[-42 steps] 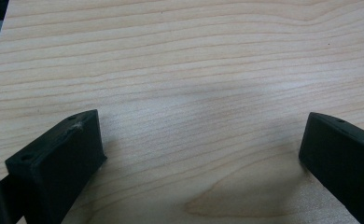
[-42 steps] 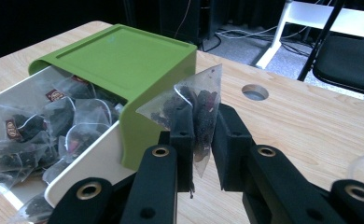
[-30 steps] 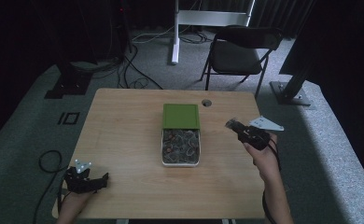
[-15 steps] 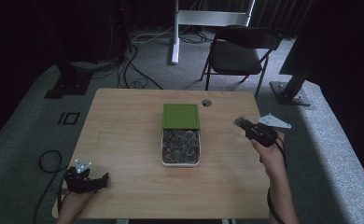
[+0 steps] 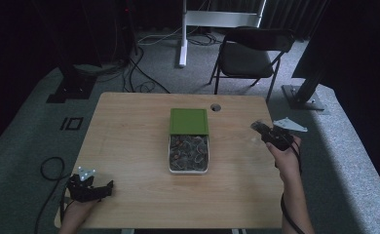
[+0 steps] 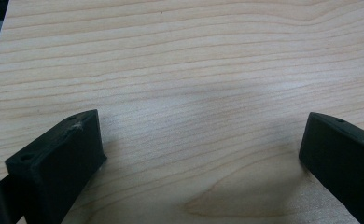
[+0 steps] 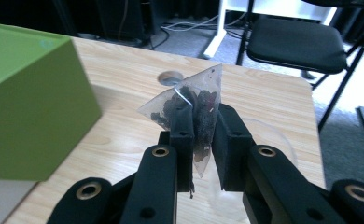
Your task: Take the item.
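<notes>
A clear pyramid tea bag (image 7: 196, 100) filled with dark leaves is pinched between the jaws of my right gripper (image 7: 203, 119), which is shut on it. In the high view this gripper (image 5: 257, 127) hovers over the table's right side, right of the white box (image 5: 169, 157) that holds several tea bags. Its green lid (image 5: 189, 120) rests on the far end of the box and looms at the left of the right gripper view (image 7: 26, 102). My left gripper (image 5: 106, 188) lies at the table's front left corner, open (image 6: 203, 140) over bare wood.
The wooden table (image 5: 129, 136) has a round cable hole (image 5: 216, 107) behind the box. A faint clear rim, maybe a glass (image 7: 276, 133), shows just beyond my right jaws. A black folding chair (image 5: 249, 53) and floor cables stand behind the table.
My right gripper has drifted right and slightly away from the box, keeping the tea bag. The left gripper has stayed put.
</notes>
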Demonstrator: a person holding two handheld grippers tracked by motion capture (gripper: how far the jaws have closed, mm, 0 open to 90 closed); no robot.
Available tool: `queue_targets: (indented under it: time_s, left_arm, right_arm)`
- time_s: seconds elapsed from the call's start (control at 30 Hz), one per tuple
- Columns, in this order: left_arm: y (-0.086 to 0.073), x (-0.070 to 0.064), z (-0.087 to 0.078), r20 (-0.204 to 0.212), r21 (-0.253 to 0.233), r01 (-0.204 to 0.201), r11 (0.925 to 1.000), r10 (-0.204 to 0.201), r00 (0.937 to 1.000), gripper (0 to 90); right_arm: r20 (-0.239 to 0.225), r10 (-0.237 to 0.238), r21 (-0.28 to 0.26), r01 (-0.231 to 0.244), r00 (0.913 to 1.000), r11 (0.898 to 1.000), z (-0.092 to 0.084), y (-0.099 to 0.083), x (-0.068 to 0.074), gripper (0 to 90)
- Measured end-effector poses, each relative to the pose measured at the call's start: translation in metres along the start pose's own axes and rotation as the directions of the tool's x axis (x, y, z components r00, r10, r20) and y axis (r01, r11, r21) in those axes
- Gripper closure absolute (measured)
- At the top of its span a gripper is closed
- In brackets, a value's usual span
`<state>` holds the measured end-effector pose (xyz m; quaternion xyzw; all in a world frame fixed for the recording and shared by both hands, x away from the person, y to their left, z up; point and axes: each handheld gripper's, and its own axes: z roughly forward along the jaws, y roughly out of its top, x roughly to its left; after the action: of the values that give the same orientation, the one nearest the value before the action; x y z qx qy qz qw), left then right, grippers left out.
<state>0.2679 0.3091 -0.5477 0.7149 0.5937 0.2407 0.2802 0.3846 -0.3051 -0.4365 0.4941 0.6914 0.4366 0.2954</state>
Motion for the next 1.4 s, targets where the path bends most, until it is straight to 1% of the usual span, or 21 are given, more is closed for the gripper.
queue_targets:
  time_s: [0.2, 0.3, 0.4, 0.6, 0.67, 0.8, 0.97, 1.13, 1.23, 1.3, 1.4]
  left_arm:
    - [0.0, 0.0, 0.0, 0.0, 0.0, 0.0, 1.0, 0.0, 1.0, 0.2]
    - [0.0, 0.0, 0.0, 0.0, 0.0, 0.0, 1.0, 0.0, 1.0, 0.2]
    - [0.0, 0.0, 0.0, 0.0, 0.0, 0.0, 1.0, 0.0, 1.0, 0.2]
    - [0.0, 0.0, 0.0, 0.0, 0.0, 0.0, 1.0, 0.0, 1.0, 0.2]
    - [0.0, 0.0, 0.0, 0.0, 0.0, 0.0, 1.0, 0.0, 1.0, 0.2]
    - [0.0, 0.0, 0.0, 0.0, 0.0, 0.0, 1.0, 0.0, 1.0, 0.2]
    - [0.0, 0.0, 0.0, 0.0, 0.0, 0.0, 1.0, 0.0, 1.0, 0.2]
    - [0.0, 0.0, 0.0, 0.0, 0.0, 0.0, 1.0, 0.0, 1.0, 0.2]
    - [0.0, 0.0, 0.0, 0.0, 0.0, 0.0, 1.0, 0.0, 1.0, 0.2]
    - [0.0, 0.0, 0.0, 0.0, 0.0, 0.0, 1.0, 0.0, 1.0, 0.2]
    - [0.0, 0.0, 0.0, 0.0, 0.0, 0.0, 1.0, 0.0, 1.0, 0.2]
  right_arm:
    - [0.032, 0.019, 0.008, -0.02, 0.9993, 1.0, 0.008, 0.001, -0.01, 79.4]
    - [0.032, 0.04, 0.003, -0.04, 0.9987, 0.999, 0.009, 0.002, -0.013, 79.3]
    - [0.051, 0.042, 0.003, -0.042, 0.9978, 0.999, 0.011, 0.002, -0.017, 79.4]
    - [0.079, 0.037, 0.031, -0.04, 0.9962, 0.999, 0.017, -0.001, -0.023, 79.4]
    - [0.078, 0.044, 0.032, -0.046, 0.996, 0.998, 0.018, -0.001, -0.024, 79.4]
    - [0.091, 0.037, 0.057, -0.042, 0.9952, 0.997, 0.023, -0.006, -0.026, 79.4]
    - [0.094, 0.05, 0.071, -0.057, 0.9943, 0.996, 0.026, -0.01, -0.029, 79.3]
    - [0.099, 0.049, 0.078, -0.056, 0.9939, 0.995, 0.027, -0.012, -0.03, 79.2]
    - [0.094, 0.052, 0.093, -0.061, 0.9942, 0.994, 0.028, -0.013, -0.031, 78.5]
    - [0.105, 0.05, 0.096, -0.06, 0.9932, 0.994, 0.029, -0.014, -0.031, 78.4]
    - [0.103, 0.047, 0.107, -0.058, 0.9936, 0.993, 0.031, -0.015, -0.031, 77.5]
